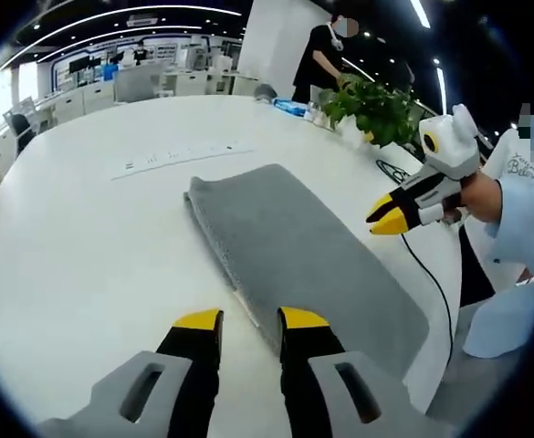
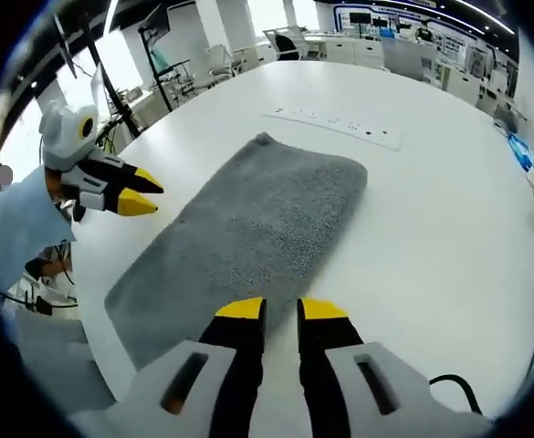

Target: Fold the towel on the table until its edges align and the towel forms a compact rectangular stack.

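A grey towel [image 1: 294, 246] lies flat on the white table [image 1: 84, 237], folded into a long rectangle with a doubled edge along its left side. My left gripper [image 1: 250, 319] hovers at the towel's near edge, jaws a little apart and holding nothing. My right gripper [image 1: 385, 215] hangs above the towel's right side, a hand holding it. In the right gripper view the towel [image 2: 248, 228] stretches away from my right gripper [image 2: 281, 310], whose jaws stand a narrow gap apart over the near end. The left gripper [image 2: 143, 194] floats at the towel's left edge.
A white strip with markings [image 1: 180, 155] lies beyond the towel, seen too as the strip [image 2: 335, 123]. A potted plant [image 1: 371, 105] stands at the far right. A black cable [image 1: 431, 274] runs along the table edge. A person [image 1: 321, 50] stands behind the table.
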Demonstrator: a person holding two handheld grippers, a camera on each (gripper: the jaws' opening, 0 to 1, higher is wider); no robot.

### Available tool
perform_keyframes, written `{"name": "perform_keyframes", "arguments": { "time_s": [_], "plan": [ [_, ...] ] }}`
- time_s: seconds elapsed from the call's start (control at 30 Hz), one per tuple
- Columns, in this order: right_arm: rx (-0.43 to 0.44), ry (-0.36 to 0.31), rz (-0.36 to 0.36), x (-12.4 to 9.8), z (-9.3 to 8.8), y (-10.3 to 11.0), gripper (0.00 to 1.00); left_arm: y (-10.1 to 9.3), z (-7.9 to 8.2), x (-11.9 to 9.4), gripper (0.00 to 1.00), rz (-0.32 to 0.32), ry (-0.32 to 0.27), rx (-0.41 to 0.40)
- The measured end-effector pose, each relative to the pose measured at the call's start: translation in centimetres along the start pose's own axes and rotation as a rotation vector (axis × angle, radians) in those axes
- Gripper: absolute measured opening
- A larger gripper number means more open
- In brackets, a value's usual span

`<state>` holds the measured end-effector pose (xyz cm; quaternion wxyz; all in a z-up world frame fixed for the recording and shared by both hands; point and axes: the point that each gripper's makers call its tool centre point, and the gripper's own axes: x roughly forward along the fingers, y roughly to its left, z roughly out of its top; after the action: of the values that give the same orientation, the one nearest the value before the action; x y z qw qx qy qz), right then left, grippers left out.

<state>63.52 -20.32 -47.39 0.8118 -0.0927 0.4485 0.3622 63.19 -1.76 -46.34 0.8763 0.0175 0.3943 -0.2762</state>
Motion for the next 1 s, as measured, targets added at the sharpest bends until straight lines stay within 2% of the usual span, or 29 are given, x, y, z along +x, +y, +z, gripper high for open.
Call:
{"name": "perform_keyframes", "arguments": {
  "time_s": [0.1, 0.2, 0.27, 0.3, 0.4, 0.47, 0.57, 0.67, 0.8, 1.0],
  "plan": [
    [-0.04, 0.012, 0.034, -0.2, -0.7, 1.1, 0.17, 0.0, -0.3, -0.1, 0.28, -0.043, 0.0, 0.008],
    [-0.07, 0.02, 0.073, -0.3, -1.1, 1.8, 0.2, -0.9, -1.0, -0.9, 0.3, -0.05, 0.011, 0.042],
    [-0.088, 0.028, 0.102, -1.0, -1.7, 2.9, 0.22, -0.6, -1.3, -0.9, 0.35, -0.061, 0.015, 0.049],
    [-0.092, 0.031, 0.11, -1.2, -1.9, 3.2, 0.23, -1.2, -1.6, -1.4, 0.37, -0.073, 0.016, 0.065],
    [-0.128, 0.049, 0.131, -1.3, -2.3, 3.3, 0.23, -1.6, -2.0, -2.1, 0.37, -0.099, 0.024, 0.112],
    [-0.156, 0.057, 0.149, -1.4, -2.4, 3.6, 0.23, -3.0, -2.3, -3.0, 0.38, -0.134, 0.031, 0.177],
    [-0.209, 0.078, 0.185, -1.7, -3.0, 4.2, 0.23, -3.8, -3.3, -3.4, 0.38, -0.219, 0.048, 0.229],
    [-0.244, 0.092, 0.204, -2.2, -3.5, 5.1, 0.24, -4.7, -4.2, -4.3, 0.38, -0.25, 0.072, 0.283],
    [-0.268, 0.102, 0.224, -2.6, -3.9, 5.6, 0.26, -5.1, -5.0, -4.9, 0.4, -0.267, 0.097, 0.307],
    [-0.436, 0.175, 0.255, -2.9, -5.0, 6.1, 0.3, -6.5, -6.5, -5.6, 0.43, -0.291, 0.192, 0.504]
  ]
}}
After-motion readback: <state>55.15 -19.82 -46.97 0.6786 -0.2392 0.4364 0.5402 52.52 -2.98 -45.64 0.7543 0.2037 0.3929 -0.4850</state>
